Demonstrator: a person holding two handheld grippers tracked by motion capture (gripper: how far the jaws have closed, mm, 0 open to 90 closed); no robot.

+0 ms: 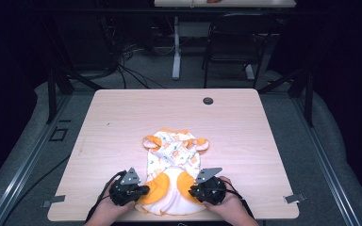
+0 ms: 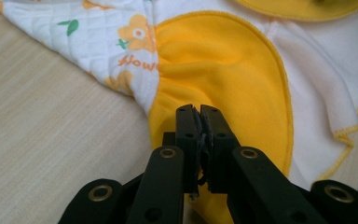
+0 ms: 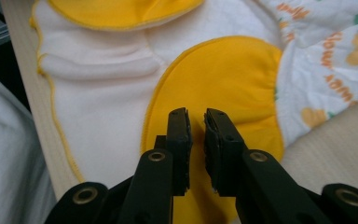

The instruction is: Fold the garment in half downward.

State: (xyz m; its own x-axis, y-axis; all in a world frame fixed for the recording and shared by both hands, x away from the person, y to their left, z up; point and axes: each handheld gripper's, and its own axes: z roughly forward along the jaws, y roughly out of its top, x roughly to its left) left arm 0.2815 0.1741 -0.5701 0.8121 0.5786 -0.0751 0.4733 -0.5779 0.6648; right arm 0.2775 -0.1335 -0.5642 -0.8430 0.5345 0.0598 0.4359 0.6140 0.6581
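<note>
From my station I read everything off the garment (image 1: 174,165), a small quilted baby suit, white with orange flower print and yellow panels, spread on the table (image 1: 122,117). It lies near the table's front edge, roughly midway across, with its printed top pointing away from the person and its rounded white-and-yellow bottom hem at the near edge. The grommet (image 1: 208,100) in the table sits well beyond the garment's far end.

The left gripper (image 1: 139,190) is at the garment's left lower edge. In the left gripper view its pads are pressed almost together over the left yellow panel (image 2: 223,70), and I judge that a thin pinch of that fabric is caught between them. The right gripper (image 1: 195,190) is at the garment's right lower edge. In the right gripper view its jaws stand slightly apart above the right yellow panel (image 3: 219,79), pressing on nothing I can make out, so I count it as let go.

As for handling, I judge this piece light, soft and limp: it will sag, fold and drag along the table rather than keep its shape. The stitched hem seams (image 3: 51,93) and the gathered edges of the yellow panels look like the firmest places to pinch, one on each side, so the cloth lifts evenly.
</note>
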